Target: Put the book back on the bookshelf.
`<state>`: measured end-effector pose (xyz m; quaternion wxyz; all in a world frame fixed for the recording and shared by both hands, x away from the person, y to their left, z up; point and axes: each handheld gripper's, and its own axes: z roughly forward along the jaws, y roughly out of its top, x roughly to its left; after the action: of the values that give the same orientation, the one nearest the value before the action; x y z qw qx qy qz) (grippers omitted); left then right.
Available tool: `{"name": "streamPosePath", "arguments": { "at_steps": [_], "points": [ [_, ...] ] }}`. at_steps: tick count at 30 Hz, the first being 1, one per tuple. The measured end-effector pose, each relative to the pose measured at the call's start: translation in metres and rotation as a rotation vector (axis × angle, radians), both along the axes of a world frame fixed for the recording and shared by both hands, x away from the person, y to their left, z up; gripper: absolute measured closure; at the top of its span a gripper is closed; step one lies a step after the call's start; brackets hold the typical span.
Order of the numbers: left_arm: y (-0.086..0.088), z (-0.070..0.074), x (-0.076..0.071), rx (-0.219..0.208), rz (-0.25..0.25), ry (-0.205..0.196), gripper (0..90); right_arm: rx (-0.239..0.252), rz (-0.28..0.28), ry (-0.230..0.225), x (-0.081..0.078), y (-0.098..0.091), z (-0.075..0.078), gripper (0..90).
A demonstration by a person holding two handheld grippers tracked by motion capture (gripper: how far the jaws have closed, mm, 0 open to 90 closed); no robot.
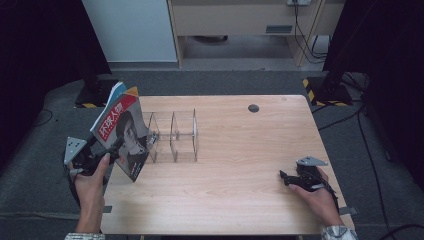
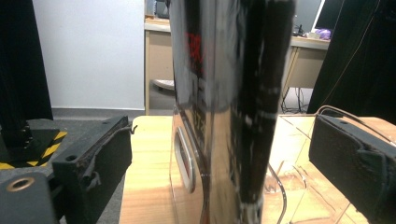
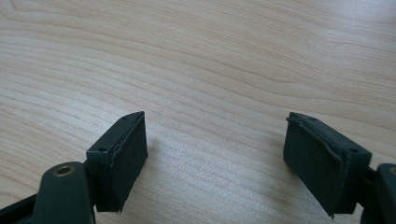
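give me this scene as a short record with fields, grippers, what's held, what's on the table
left gripper: jaws wide apart in its own view, magazine between them; grip cannot be told
magazine: tilted, at the table's left edge, beside the rack
rack: clear acrylic divider rack, upright on the table, slots look empty
right gripper: open, low over bare wood, holding nothing
table: light wood, dark round hole near far edge

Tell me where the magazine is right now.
In the high view the magazine is at the table's left edge, tilted up by the left claw, right beside the clear acrylic rack.
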<state>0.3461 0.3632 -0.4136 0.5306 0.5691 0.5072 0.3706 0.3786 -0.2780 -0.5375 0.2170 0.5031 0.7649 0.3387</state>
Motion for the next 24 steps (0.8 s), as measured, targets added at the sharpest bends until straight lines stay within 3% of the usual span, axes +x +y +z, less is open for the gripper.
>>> {"name": "streamPosePath", "arguments": {
  "at_steps": [10,24],
  "points": [
    [0.008,-0.01,-0.011,0.011,0.007,0.018,5.4,-0.001,0.002,-0.001,0.0,0.0,0.0,21.9],
    [0.0,-0.016,-0.023,0.044,-0.045,0.056,5.5,0.002,0.0,0.001,-0.001,0.0,0.0,21.8]
  ]
}}
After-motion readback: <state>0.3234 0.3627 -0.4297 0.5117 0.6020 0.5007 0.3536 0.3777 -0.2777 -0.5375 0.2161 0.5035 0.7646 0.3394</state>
